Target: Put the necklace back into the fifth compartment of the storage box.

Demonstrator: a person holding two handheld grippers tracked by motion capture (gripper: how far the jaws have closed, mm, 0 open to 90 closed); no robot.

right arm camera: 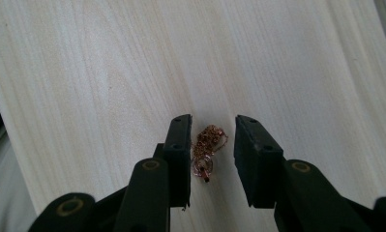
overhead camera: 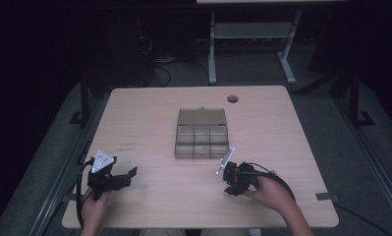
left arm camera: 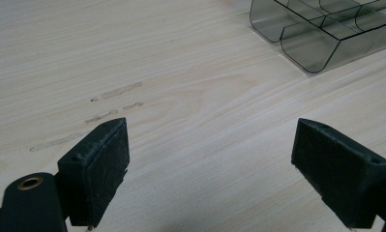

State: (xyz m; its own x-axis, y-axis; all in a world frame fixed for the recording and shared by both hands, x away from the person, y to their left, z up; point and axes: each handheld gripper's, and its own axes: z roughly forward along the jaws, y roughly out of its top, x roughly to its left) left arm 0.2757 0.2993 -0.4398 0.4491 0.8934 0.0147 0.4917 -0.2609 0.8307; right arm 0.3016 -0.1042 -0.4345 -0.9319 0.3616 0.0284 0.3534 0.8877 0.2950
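Black jaws of the right gripper (right arm camera: 211, 145) are set astride a small copper chain (right arm camera: 207, 150) on the table (right arm camera: 84, 72), not yet pinching, for pickup; the left gripper (left arm camera: 210, 164) is held released beside the clear organizer box (left arm camera: 326, 34).

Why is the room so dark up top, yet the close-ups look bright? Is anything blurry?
High view: the light wooden table is lit while the floor and background fall nearly black. Left gripper view: bright, even light, and the smoky clear plastic compartment box is sharp. Right gripper view: the small tangled copper-coloured chain is in focus between the black jaws, whose bases look soft.
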